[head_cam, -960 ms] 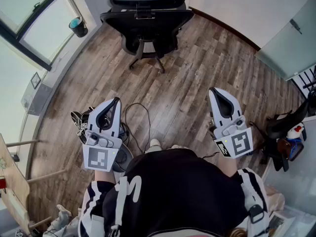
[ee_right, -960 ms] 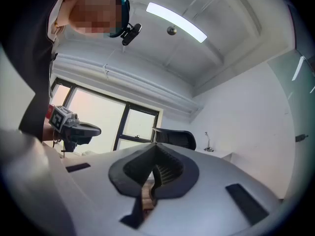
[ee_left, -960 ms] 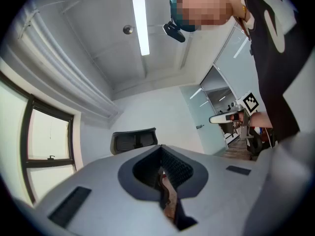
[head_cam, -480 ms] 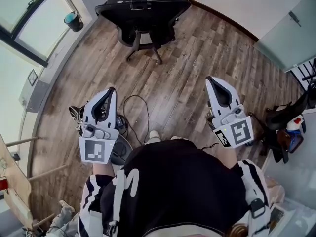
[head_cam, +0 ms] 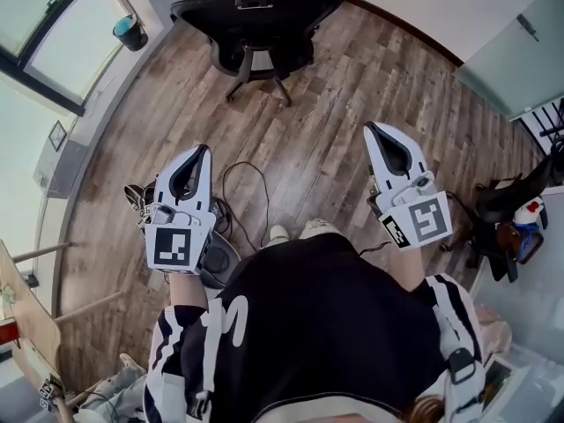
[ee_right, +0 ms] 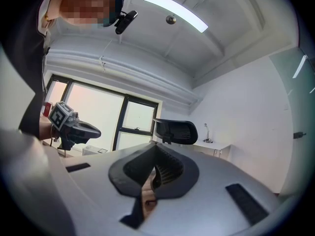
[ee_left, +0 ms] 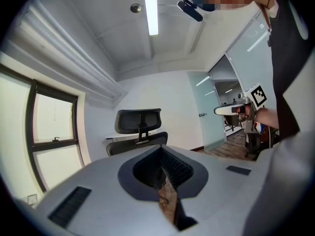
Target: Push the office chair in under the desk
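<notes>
A black office chair [head_cam: 256, 25] stands on the wood floor at the top of the head view, its back towards me, well ahead of both grippers. In the left gripper view the chair [ee_left: 139, 129] shows in front of a white desk [ee_left: 114, 137]; in the right gripper view the chair [ee_right: 175, 131] stands left of the desk [ee_right: 212, 146]. My left gripper [head_cam: 203, 151] is held level and shut with nothing in it. The right gripper [head_cam: 371, 129] is also level, shut and empty. Neither touches the chair.
A black cable [head_cam: 242, 201] loops over the floor between the grippers. Dark gear [head_cam: 141, 208] lies by the left gripper. A second dark chair base with bags [head_cam: 511, 227] sits at the right edge. Windows [head_cam: 44, 42] line the left wall, with a teal cup [head_cam: 129, 32] on the sill.
Both grippers have moved a little forward towards the chair. The chair sits slightly higher in the head view than a second ago.
</notes>
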### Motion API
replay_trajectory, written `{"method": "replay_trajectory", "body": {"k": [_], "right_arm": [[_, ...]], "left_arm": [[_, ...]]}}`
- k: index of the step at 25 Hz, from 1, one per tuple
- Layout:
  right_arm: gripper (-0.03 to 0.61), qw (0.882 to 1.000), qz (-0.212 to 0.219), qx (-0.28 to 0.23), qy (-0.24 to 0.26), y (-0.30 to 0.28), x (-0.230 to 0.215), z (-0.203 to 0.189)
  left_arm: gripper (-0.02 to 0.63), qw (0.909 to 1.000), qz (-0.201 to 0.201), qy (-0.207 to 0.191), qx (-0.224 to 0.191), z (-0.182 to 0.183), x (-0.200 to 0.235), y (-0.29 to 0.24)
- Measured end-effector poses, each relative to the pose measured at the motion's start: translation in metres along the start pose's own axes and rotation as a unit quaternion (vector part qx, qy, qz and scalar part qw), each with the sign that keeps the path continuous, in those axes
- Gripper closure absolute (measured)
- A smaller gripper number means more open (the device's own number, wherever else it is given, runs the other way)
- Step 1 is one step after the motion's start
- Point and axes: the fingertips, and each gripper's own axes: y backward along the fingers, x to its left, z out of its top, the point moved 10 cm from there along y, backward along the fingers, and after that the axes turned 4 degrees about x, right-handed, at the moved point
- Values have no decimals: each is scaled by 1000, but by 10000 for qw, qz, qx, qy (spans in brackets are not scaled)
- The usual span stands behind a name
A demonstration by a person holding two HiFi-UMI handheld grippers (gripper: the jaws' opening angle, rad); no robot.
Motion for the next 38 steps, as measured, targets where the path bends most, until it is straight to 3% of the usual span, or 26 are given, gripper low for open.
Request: {"method": "replay_trajectory", "body": {"k": [8, 13, 20, 22, 27, 29, 34, 38], "right_arm": [[568, 9997, -22, 148, -166, -8, -1, -6], [568, 9996, -12, 267, -106, -28, -5, -10], [568, 9992, 233, 191, -253, -72, -27, -15], [568, 9992, 262, 176, -257, -87, -39, -13], [568, 9990, 271, 156, -308, -132, -70, -16], [568, 9990, 261, 156, -319, -148, -84, -17], [568, 9988, 269, 176, -361, -190, -116, -18], [568, 9988, 266, 216, -349, -215, -136, -21]], "left_arm": [[604, 9996, -69, -80, 262, -10, 2, -13], [604, 9999, -88, -1, 120, -8, 12, -27], [604, 9994, 197, -73, 279, -6, 37, -56], [604, 9993, 292, 73, 203, -3, 48, -68], [604, 9954, 214, 899, -251, 4, 87, -109], [604, 9941, 219, 1013, -316, 9, 99, -127], [604, 9968, 375, 693, -148, 17, 124, -172], [604, 9967, 402, 682, -156, 20, 136, -199]]}}
